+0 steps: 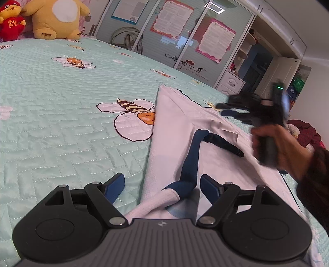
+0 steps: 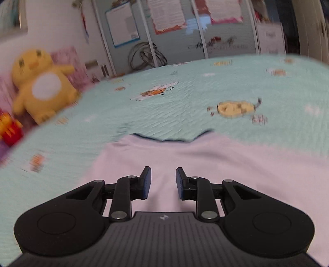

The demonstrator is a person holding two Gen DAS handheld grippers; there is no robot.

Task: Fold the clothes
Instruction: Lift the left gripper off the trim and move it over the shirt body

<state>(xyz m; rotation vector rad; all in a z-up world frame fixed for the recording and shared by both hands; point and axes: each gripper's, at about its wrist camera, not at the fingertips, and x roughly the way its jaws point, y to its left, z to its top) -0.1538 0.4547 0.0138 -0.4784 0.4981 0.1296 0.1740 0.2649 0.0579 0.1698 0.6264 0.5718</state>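
Observation:
A white shirt (image 1: 176, 121) with dark blue trim (image 1: 191, 156) lies partly folded on the mint bedspread (image 1: 51, 115). My left gripper (image 1: 162, 188) is open low over its near end, its fingers either side of a blue-edged cuff. In the left wrist view a hand holds the right gripper (image 1: 221, 109) above the shirt's far right side, blurred. The right wrist view is blurred too: the right gripper (image 2: 163, 181) stands open over the pale shirt (image 2: 226, 164), nothing between its pads, with the blue collar edge (image 2: 164, 139) just ahead.
A yellow plush toy (image 1: 55, 18) and a red one (image 1: 10, 22) sit at the head of the bed. Sliding wardrobe doors (image 1: 164, 35) with posters line the far side. A dark red pile of clothes (image 1: 306, 133) lies at the right.

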